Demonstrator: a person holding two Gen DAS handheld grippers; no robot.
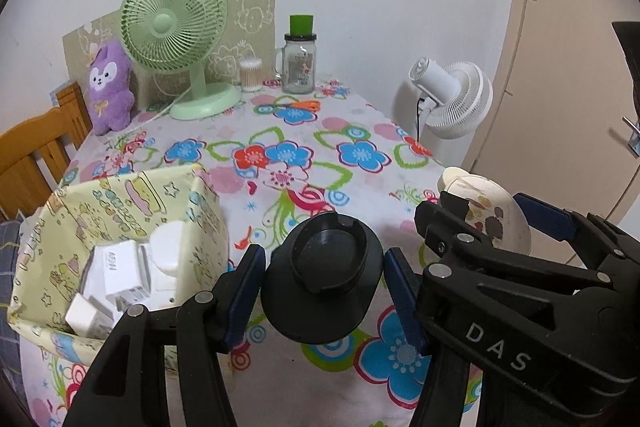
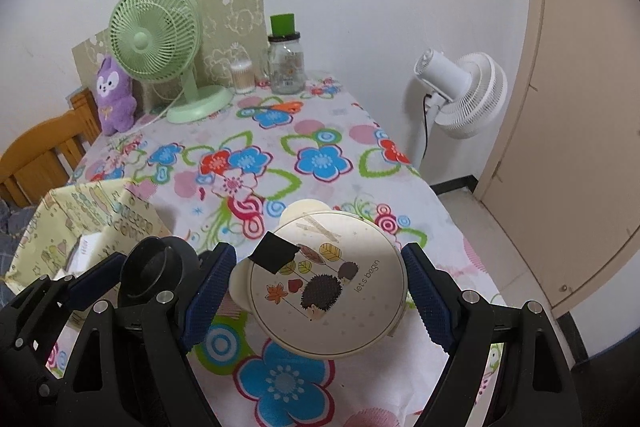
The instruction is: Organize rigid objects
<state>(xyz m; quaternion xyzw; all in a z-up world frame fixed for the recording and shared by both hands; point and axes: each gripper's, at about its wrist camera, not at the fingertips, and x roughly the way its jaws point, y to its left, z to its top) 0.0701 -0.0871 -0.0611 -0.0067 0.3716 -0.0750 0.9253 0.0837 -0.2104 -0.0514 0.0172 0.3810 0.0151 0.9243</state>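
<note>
STEP: carrying to box | left gripper (image 1: 324,283) jaws pinching black stand (image 1: 322,277) | right gripper (image 2: 318,291) jaws pinching round mirror (image 2: 328,287) | NEXT: likely lower both into the yellow box (image 1: 52,227) on the tabletop (image 1: 320,131), clear of its rim.

Middle of the floral tablecloth (image 1: 360,131) lies bare, a wide lane between near edge and back row. Back row blocks the far side: green desk fan (image 1: 176,27), purple plush (image 1: 110,87), cotton-swab tub (image 1: 251,75), glass jar (image 1: 299,67), orange scissors (image 1: 306,105) just before it. Yellow fabric bin (image 1: 120,227) walls off the near left; wooden chair (image 1: 36,155) beyond. White floor fan (image 2: 460,91) stands off the table's right edge.
</note>
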